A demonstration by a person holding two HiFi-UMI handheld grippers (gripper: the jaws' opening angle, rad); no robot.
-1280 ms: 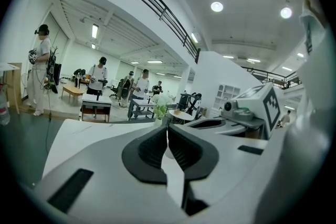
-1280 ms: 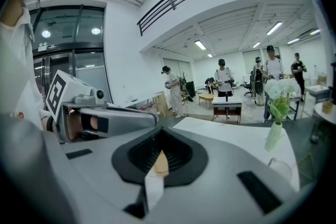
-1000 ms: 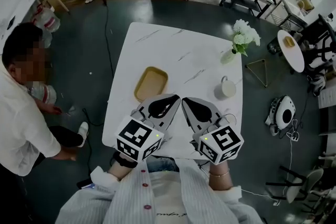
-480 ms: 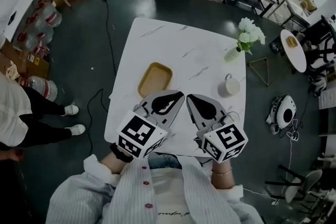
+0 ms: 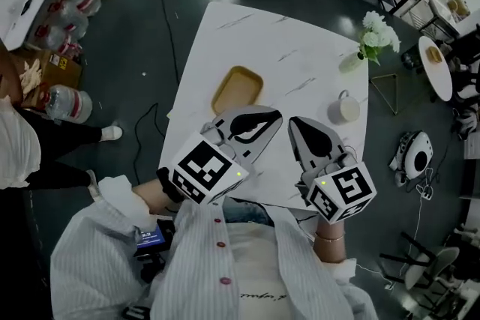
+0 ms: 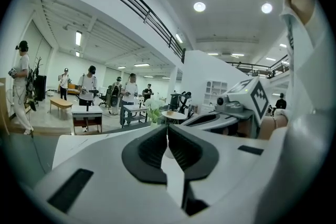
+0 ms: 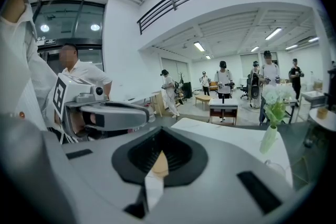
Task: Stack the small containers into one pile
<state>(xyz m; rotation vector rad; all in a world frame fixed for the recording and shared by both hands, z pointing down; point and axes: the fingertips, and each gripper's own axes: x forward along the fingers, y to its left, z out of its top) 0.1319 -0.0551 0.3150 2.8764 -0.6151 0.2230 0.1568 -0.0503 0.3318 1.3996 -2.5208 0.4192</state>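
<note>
My left hand-held gripper (image 5: 271, 117) and right hand-held gripper (image 5: 295, 124) are both closed and empty over the table's (image 5: 225, 34) near edge. At eleven o'clock, just beyond the left one, lies the tan tray (image 5: 237, 89). It's probably light, stiff and shallow, so I'd pinch its rim. Farther off, at one o'clock, stands the white cup (image 5: 343, 109), likely hard and slick, so I'd grip its wall.
</note>
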